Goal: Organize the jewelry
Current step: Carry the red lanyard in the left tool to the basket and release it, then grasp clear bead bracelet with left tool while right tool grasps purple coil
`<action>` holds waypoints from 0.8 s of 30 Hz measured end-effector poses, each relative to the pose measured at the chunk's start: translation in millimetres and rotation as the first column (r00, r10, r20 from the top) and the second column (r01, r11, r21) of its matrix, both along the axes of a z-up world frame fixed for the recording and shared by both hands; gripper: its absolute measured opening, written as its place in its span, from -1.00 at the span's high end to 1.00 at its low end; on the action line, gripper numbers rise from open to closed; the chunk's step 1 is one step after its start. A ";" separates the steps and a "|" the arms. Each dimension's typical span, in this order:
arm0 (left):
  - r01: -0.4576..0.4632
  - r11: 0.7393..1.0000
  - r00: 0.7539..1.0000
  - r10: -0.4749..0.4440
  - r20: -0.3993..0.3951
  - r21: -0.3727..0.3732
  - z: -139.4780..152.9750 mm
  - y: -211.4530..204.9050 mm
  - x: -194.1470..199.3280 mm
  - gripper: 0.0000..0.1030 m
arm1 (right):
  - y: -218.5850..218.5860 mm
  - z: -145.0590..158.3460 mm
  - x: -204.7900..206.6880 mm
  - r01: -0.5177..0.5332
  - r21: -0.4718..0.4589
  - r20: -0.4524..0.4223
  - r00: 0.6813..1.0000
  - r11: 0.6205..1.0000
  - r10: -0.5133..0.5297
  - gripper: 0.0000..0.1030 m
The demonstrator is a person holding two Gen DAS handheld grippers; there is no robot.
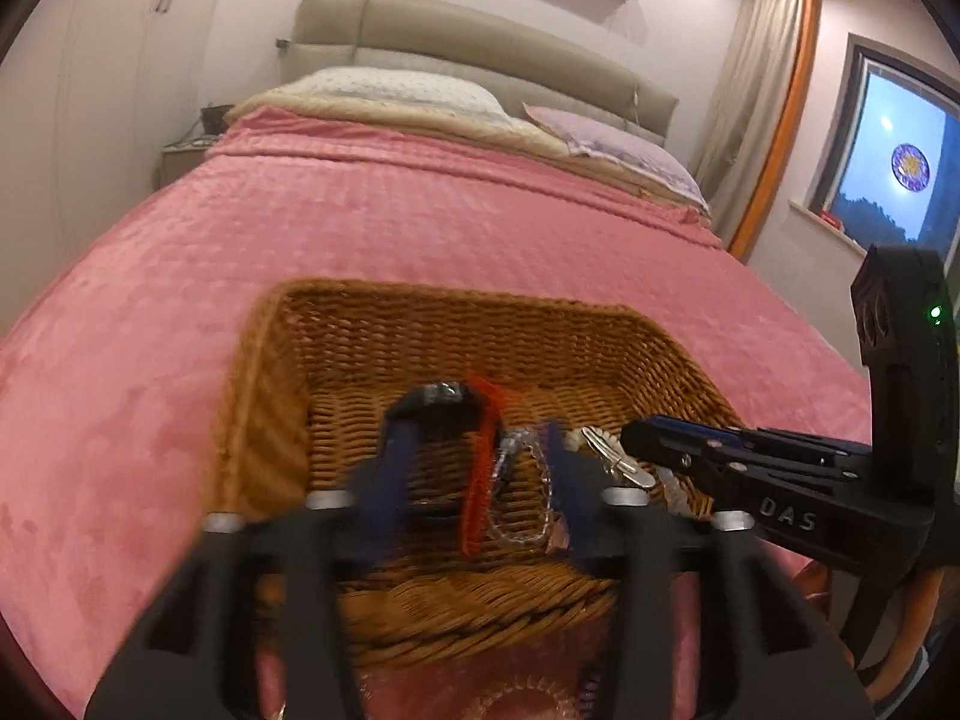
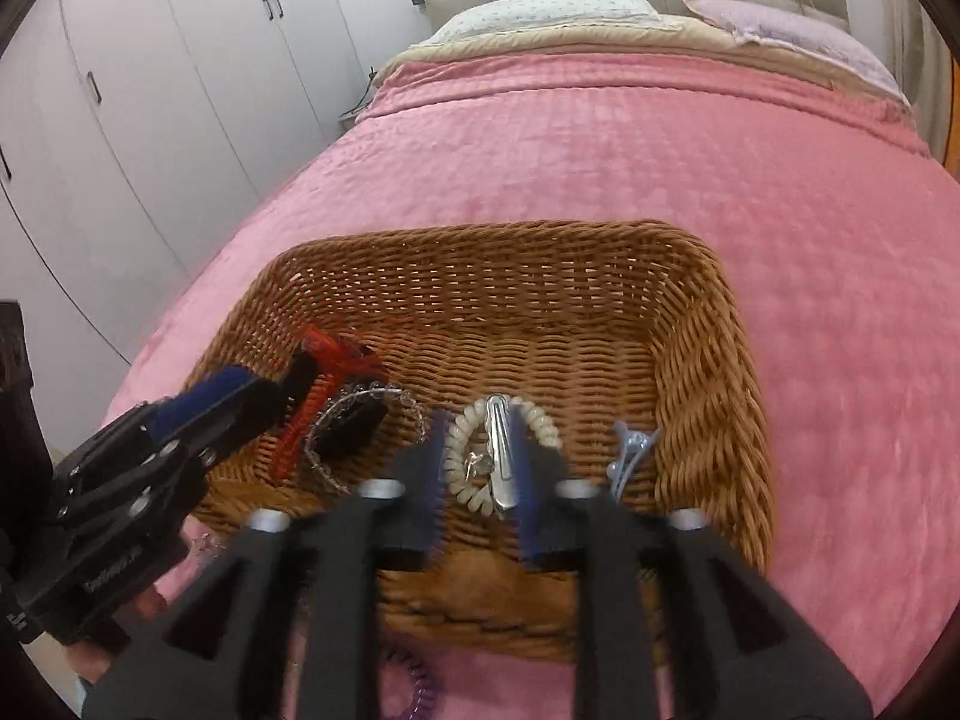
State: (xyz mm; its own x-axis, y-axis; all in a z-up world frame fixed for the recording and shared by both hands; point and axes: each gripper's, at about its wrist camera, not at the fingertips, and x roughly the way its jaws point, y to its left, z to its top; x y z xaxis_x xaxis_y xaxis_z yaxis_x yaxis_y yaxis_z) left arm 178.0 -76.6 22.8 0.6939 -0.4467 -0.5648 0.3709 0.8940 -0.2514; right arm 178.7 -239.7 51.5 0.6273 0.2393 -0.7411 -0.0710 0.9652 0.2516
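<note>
A brown wicker basket (image 2: 492,276) (image 1: 456,324) stands on the pink bedspread. It holds a red braided cord (image 2: 306,414) (image 1: 477,480), a clear bead bracelet around a dark piece (image 2: 360,414), a cream spiral hair tie (image 2: 468,480), a silver clip (image 2: 501,450) (image 1: 618,459) and a pale blue piece (image 2: 630,456). My left gripper (image 1: 477,456) is open inside the basket, its fingers on either side of the red cord and a clear bracelet (image 1: 528,504); it also shows in the right wrist view (image 2: 264,390). My right gripper (image 2: 480,462) is open, its fingers on either side of the hair tie and clip.
The pink bedspread (image 2: 660,150) stretches beyond the basket to pillows (image 2: 558,6) and a headboard. A purple spiral hair tie (image 2: 414,690) lies on the bed in front of the basket. White wardrobes (image 2: 150,90) stand at the left, and a window (image 1: 894,174) is at the right.
</note>
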 end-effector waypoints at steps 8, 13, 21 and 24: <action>-0.016 0.997 0.994 0.025 0.107 -0.081 42.6 36.6 -60.0 0.02 | 4.7 48.5 -61.6 0.012 -0.040 0.129 0.992 0.999 -0.006 0.19; -0.006 0.994 0.989 0.021 0.147 -0.106 48.7 61.5 -119.3 0.02 | 20.1 53.5 -125.6 0.003 -0.064 0.197 0.980 0.998 0.009 0.19; 0.041 0.995 0.997 -0.046 -0.057 -0.087 -21.6 51.7 -127.2 0.17 | 31.9 -13.0 -131.4 0.005 -0.032 0.082 0.997 0.999 -0.002 0.34; 0.052 0.996 0.990 -0.061 -0.128 -0.069 -36.9 39.2 -105.5 0.17 | 33.9 -26.7 -122.6 0.016 -0.033 0.046 0.999 0.999 -0.015 0.34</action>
